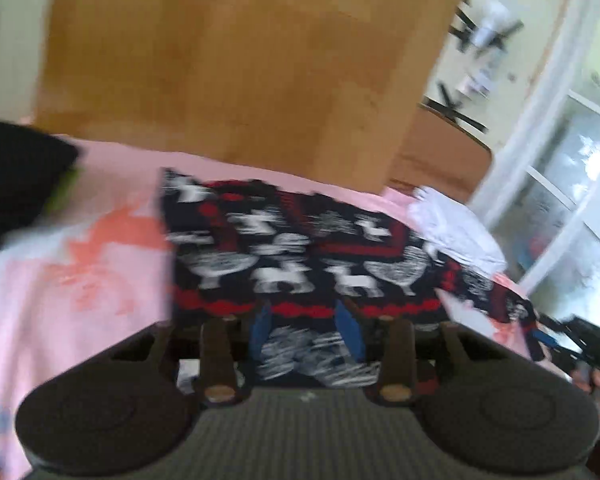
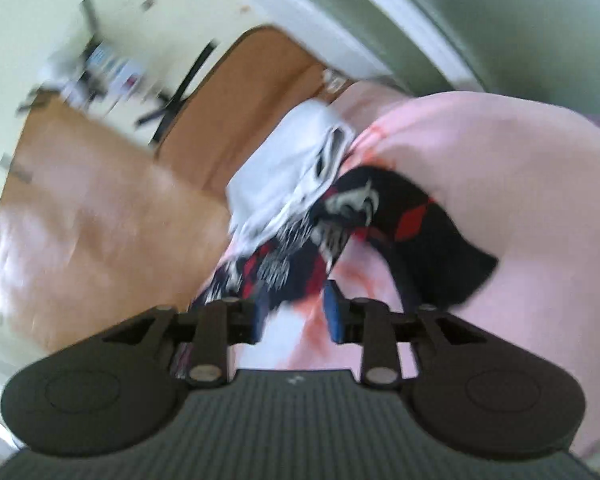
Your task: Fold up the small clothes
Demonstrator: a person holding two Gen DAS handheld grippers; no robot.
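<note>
white cloth [image 1: 456,228] touching sweater [image 1: 300,248], pink sheet [image 1: 60,280]

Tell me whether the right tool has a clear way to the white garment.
Probably yes: the right tool stands open, and the white garment lies just ahead past the patterned sweater, nothing covering it.

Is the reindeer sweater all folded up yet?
Not yet. The sweater lies mostly flat on the pink sheet, one sleeve flopped out. Both claws, left and right, look open. The white cloth still waits.
</note>
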